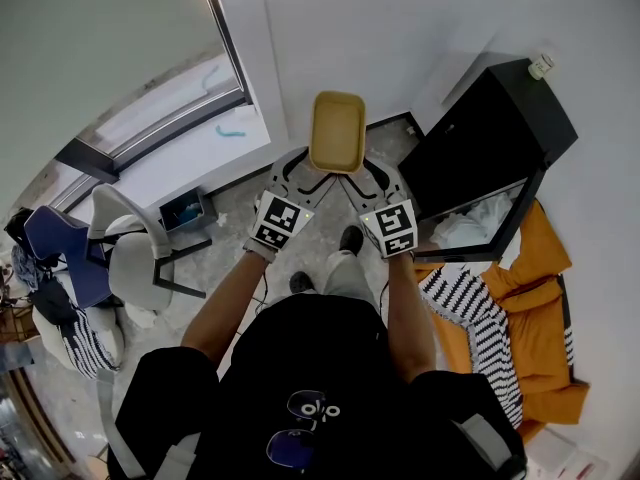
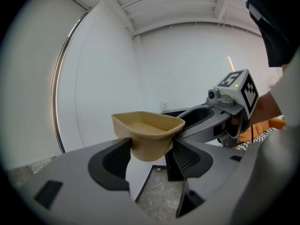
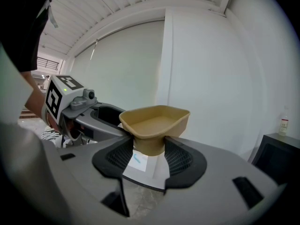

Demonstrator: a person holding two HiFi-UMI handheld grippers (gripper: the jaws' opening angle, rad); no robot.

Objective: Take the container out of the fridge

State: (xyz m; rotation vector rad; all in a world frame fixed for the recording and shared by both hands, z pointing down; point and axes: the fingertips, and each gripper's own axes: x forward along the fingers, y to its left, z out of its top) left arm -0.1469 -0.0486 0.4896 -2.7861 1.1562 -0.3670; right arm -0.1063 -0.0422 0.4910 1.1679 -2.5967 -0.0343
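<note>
Tan container (image 1: 337,131), upper centre of the frame, is clear of the black fridge (image 1: 480,138) at right. The fingers of my left gripper (image 2: 149,150) and right gripper (image 3: 150,149) pinch its base. I need an even squeeze and a level rim.

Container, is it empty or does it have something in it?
Empty: the container shows only its bare tan floor in both gripper views.

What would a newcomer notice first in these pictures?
A shallow tan fibre container is held in front of the person, with the left gripper and the right gripper both clamped on its lower part. To the right, a small black fridge stands by the white wall, beside an orange cloth on the floor.
</note>
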